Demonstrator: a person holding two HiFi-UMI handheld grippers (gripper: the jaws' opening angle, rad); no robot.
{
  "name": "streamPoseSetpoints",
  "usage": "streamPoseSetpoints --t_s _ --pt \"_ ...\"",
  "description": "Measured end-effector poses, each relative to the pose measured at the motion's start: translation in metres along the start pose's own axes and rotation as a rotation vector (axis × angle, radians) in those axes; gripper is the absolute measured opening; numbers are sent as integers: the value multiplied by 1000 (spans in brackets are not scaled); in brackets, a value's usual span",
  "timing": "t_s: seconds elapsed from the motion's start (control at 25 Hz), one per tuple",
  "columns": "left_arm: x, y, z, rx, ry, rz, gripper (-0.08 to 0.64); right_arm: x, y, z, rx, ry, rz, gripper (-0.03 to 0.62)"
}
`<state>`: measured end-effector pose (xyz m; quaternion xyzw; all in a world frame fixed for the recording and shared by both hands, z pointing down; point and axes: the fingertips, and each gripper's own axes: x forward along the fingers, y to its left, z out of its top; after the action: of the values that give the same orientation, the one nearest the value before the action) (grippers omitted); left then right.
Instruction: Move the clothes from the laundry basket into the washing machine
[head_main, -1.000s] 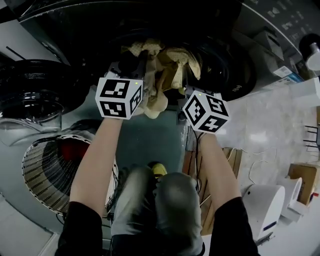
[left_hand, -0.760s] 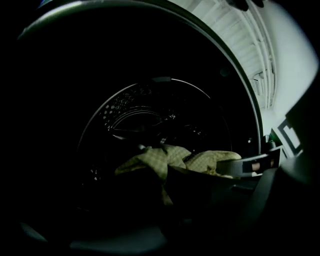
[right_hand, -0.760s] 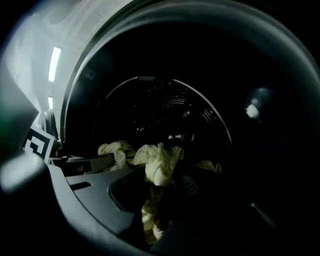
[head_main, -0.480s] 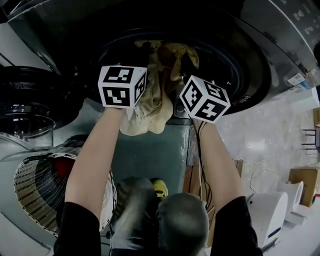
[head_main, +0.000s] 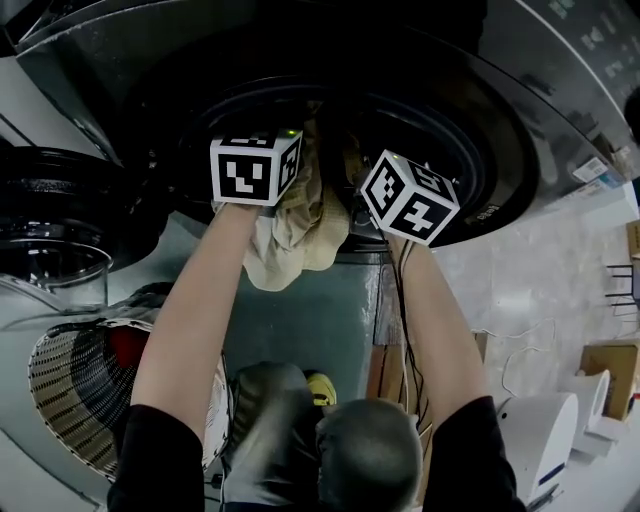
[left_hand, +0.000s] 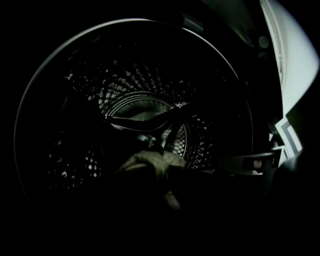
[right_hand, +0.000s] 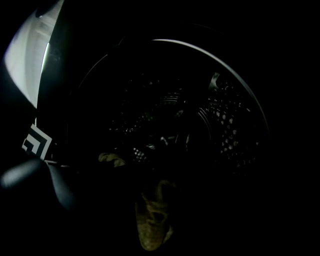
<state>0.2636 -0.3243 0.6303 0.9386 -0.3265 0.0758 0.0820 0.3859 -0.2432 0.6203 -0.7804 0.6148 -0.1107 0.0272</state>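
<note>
While both my tongs reach into the mouth of the washing machine (head_main: 530, 120), I see a beige garment (head_main: 295, 235) bunched between them. Part of it is inside the mouth and its lower fold droops over the bottom lip, hanging down the front of the machine. The left gripper (head_main: 258, 168) sits at the mouth's left half and the right gripper (head_main: 408, 196) at its right half, both pointing roughly level into the drum.

Both sets of jaws have just been opening, the right more than the left. Each gripper view shows a wad of the beige cloth right at its jaws, with the perforated drum wall behind. It is too dark in there for me to tell whether the pads press on the fabric.

The laundry basket (head_main: 70, 400) stands below and left of the machine's mouth, with something red (head_main: 125, 345) inside.
</note>
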Motion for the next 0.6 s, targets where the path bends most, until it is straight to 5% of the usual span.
streamPoseSetpoints --t_s 0.12,0.6 --pt "0 3 1 -5 0 4 190 0 5 2 -16 3 26 219" --pt "0 -15 22 50 -18 -43 280 -9 23 -5 -43 29 89 241"
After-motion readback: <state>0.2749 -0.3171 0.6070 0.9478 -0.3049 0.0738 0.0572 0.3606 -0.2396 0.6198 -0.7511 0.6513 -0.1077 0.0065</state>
